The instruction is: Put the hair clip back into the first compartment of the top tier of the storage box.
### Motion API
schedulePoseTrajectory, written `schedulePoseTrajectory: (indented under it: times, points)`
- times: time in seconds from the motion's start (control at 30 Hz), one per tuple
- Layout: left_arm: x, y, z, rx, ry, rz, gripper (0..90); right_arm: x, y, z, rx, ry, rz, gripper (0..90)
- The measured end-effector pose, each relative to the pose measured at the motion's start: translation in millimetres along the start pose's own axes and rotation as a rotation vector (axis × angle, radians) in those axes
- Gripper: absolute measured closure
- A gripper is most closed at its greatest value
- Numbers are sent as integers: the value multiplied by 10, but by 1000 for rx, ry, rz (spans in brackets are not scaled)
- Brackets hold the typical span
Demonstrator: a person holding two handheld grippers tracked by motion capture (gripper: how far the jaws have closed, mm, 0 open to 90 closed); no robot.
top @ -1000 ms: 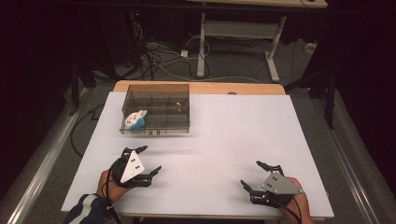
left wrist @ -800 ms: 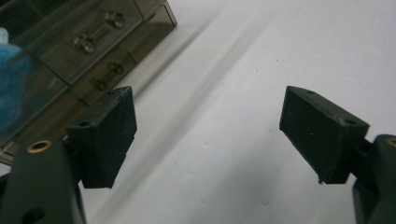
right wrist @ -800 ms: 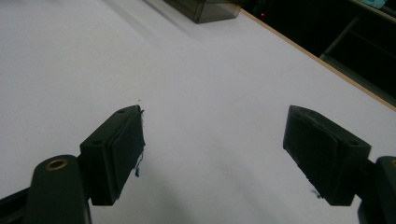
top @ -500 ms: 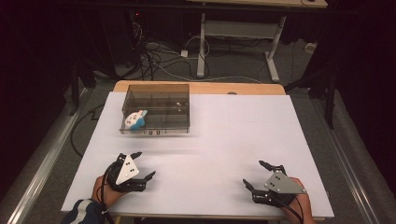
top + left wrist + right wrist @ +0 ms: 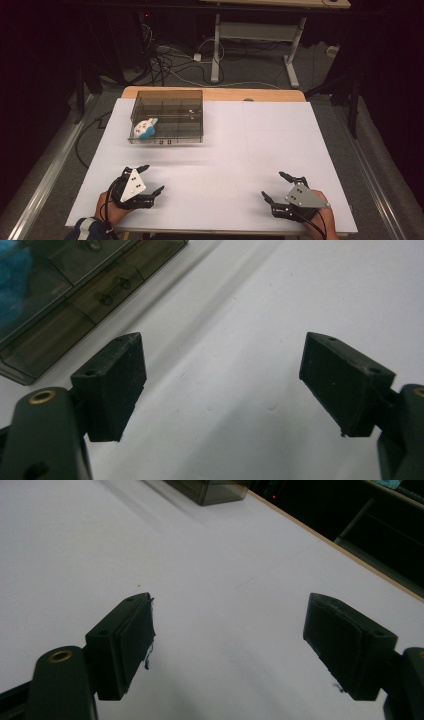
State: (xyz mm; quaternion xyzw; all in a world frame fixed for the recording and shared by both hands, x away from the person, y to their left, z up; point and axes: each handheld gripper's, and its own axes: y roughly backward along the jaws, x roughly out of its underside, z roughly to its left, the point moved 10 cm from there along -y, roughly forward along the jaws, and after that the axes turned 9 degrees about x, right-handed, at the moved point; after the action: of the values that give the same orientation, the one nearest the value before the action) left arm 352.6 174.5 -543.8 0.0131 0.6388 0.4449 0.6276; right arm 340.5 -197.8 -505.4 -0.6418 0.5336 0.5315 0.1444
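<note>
A clear box [image 5: 167, 117] with inner compartments sat at the far left of the white tabletop [image 5: 240, 150], and a blue-and-white toy [image 5: 145, 128] lay in its front left compartment. The left tool [image 5: 150, 180] and the right tool [image 5: 274, 187] rested near the front edge, well apart, jaws spread and empty. In the left gripper view the toy was a blue blur cut off by the frame.

The table [image 5: 240, 150] has a flat white top, and a strip of light wood shows along its far edge. A clear brown plastic box [image 5: 167, 117] with little compartments sits on the table, at the far left. A small blue and white toy [image 5: 145, 128] lies inside the box, in a near left compartment. The box has small latches on its near side
</note>
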Motion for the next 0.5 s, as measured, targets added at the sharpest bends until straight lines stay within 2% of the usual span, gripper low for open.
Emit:
schedulePoseTrajectory:
  times: [0.27,0.5]
  points:
    - [-31,36,2,-2,-9,-20,183,-13,3,33,2,14,2,210]
    - [-33,45,14,-10,-17,-15,183,-10,-7,25,0,17,1,210]
